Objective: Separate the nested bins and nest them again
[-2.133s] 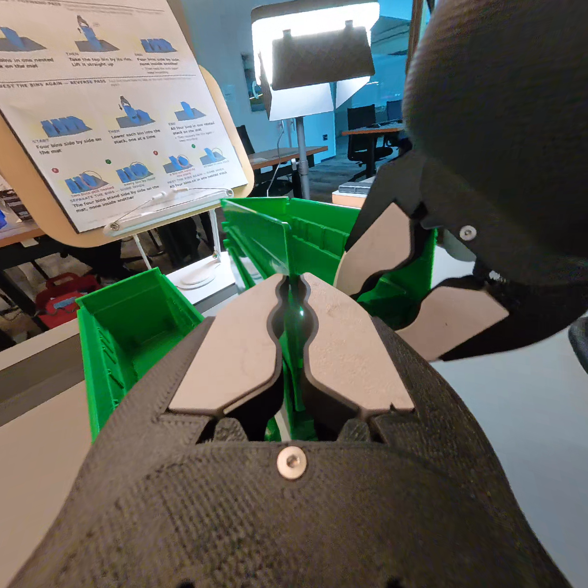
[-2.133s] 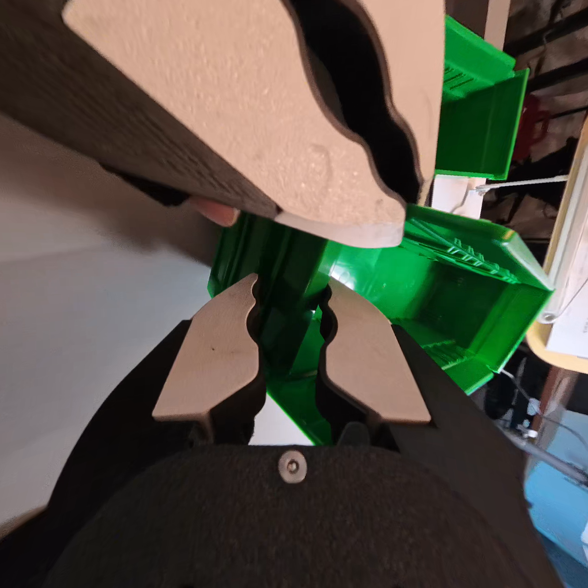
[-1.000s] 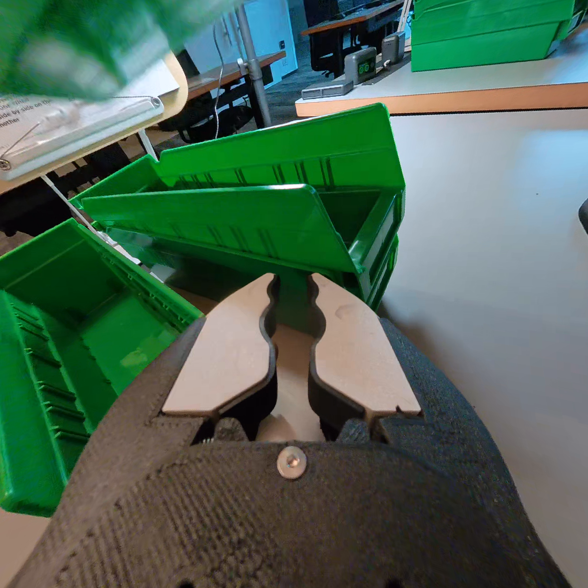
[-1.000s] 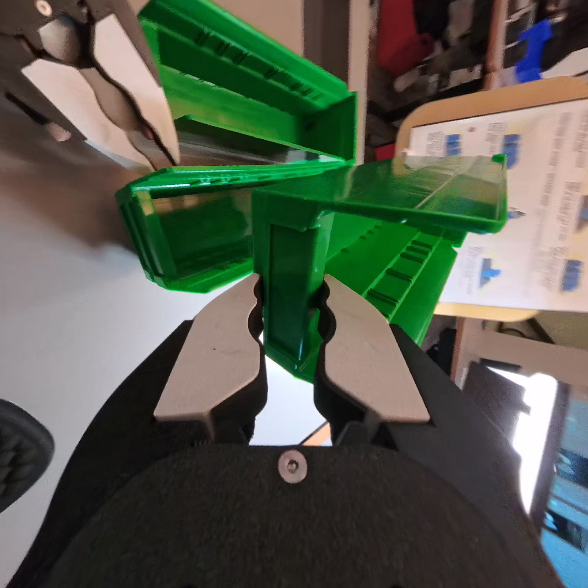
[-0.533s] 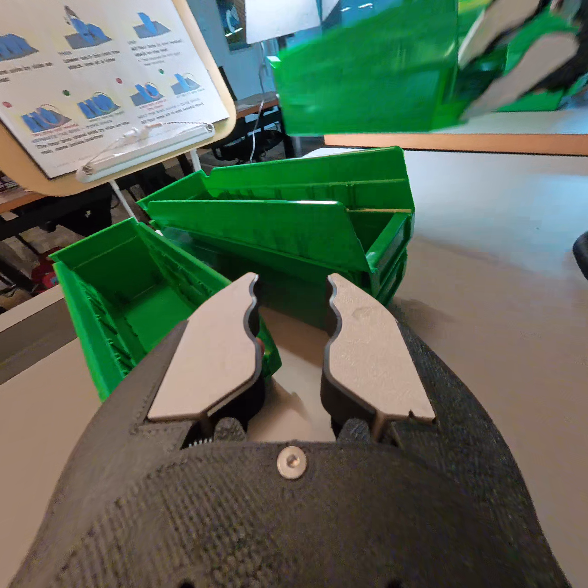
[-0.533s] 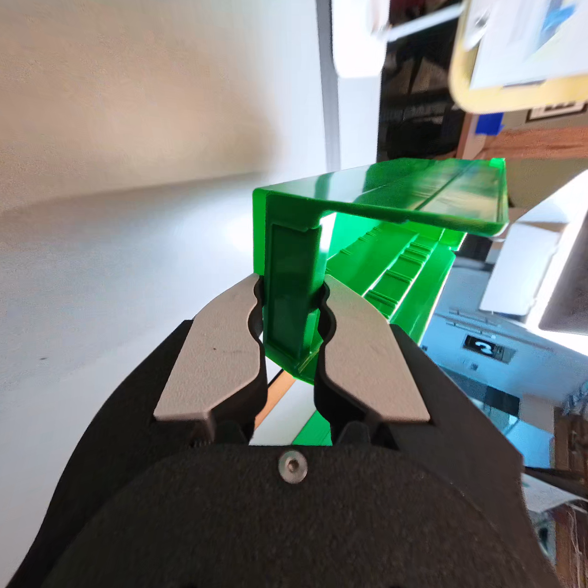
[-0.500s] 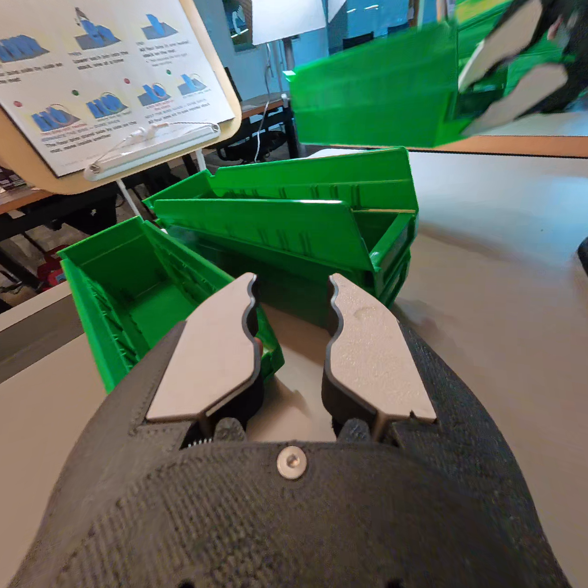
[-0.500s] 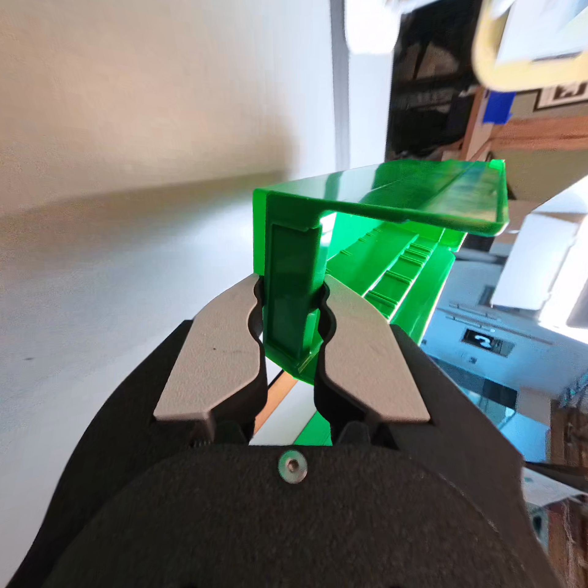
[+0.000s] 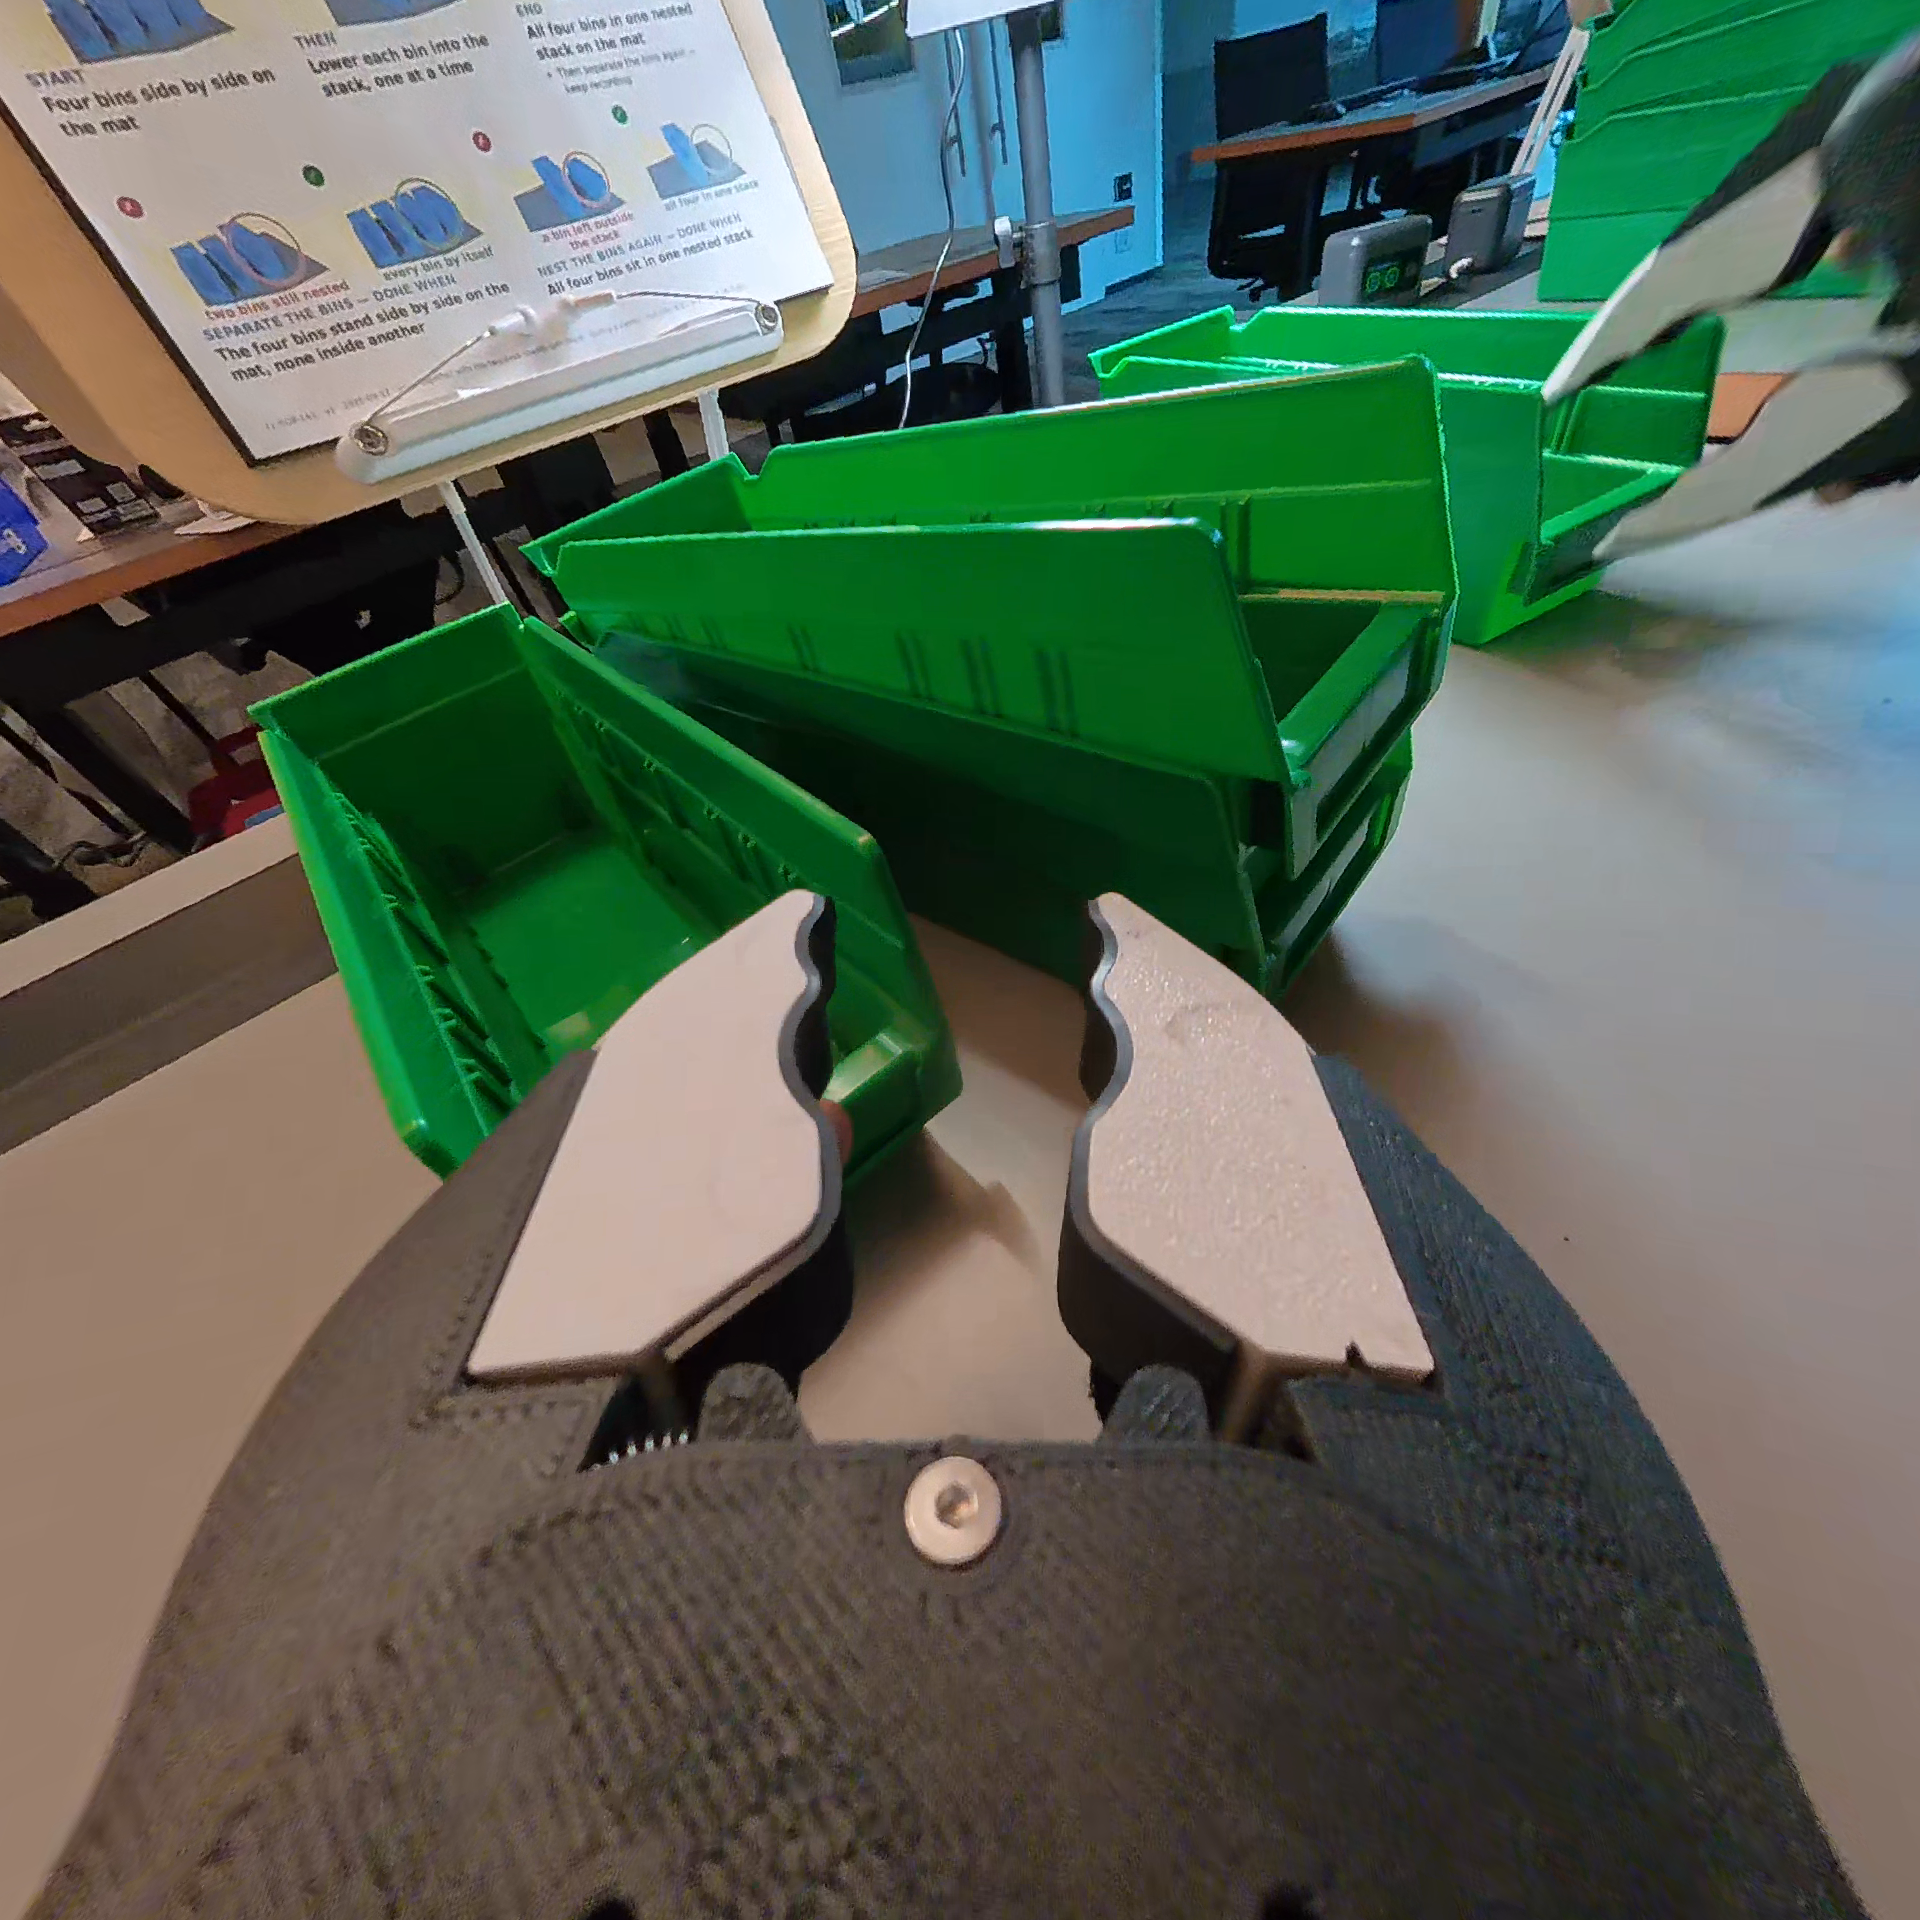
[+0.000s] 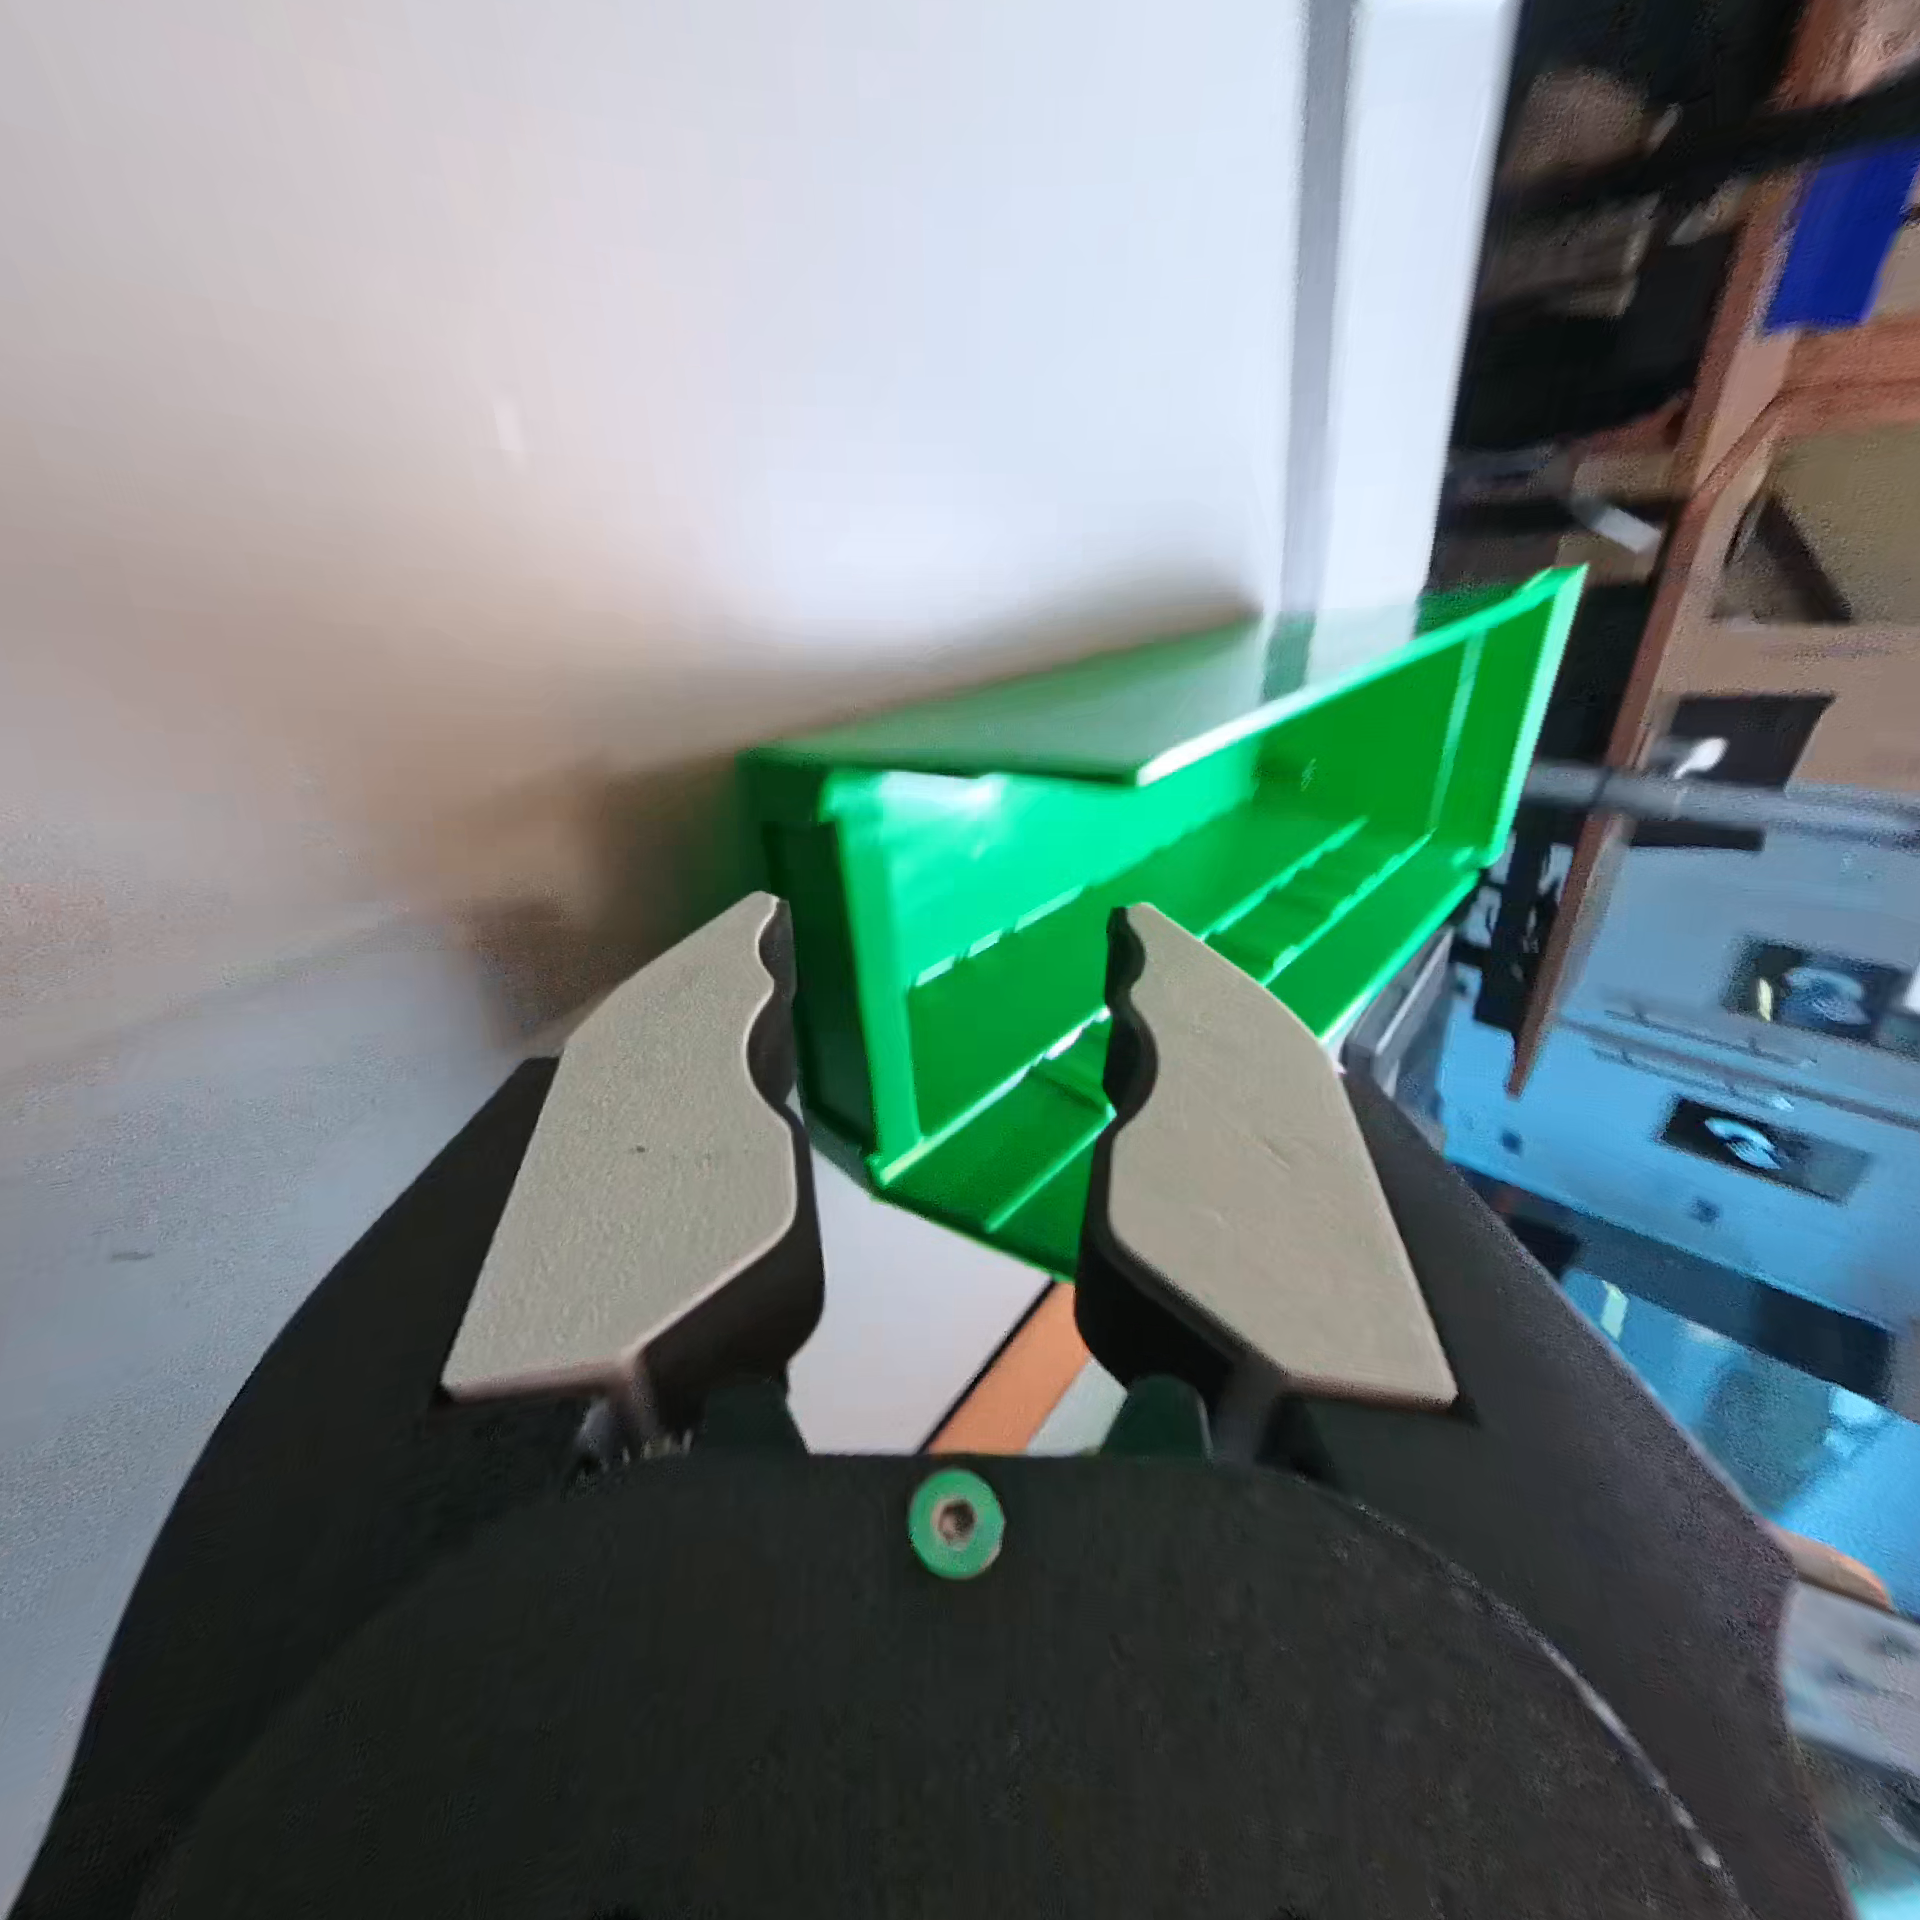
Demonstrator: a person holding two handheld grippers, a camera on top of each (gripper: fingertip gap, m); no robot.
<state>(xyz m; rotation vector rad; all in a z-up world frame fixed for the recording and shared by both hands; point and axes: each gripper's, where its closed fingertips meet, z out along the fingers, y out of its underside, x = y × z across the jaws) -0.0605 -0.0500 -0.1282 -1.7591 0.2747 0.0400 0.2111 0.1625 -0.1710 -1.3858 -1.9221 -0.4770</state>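
Observation:
In the left wrist view, a single green bin (image 9: 520,883) stands on the table at the left. A stack of nested green bins (image 9: 987,644) stands in the middle, its top bin tilted. A third green bin (image 9: 1496,468) stands apart at the far right. My left gripper (image 9: 956,925) is open and empty, low over the table in front of the stack and beside the single bin. My right gripper (image 9: 1574,468) is open at the far-right bin's front end. In the right wrist view, my right gripper (image 10: 940,925) is open with this bin (image 10: 1195,862) just ahead of its tips, unclamped.
An instruction board (image 9: 416,208) on a wire stand rises behind the bins at the table's far edge. A light-stand pole (image 9: 1029,208) and desks lie beyond. More green bins (image 9: 1714,135) sit on another table at the far right. The grey tabletop (image 9: 1610,1039) extends right. Tip to tip, the grippers are about 35 cm apart.
My right gripper carried one bin out of the stack to the right, set it on the table and opened. My left gripper let go of the stack, opened and drew back.

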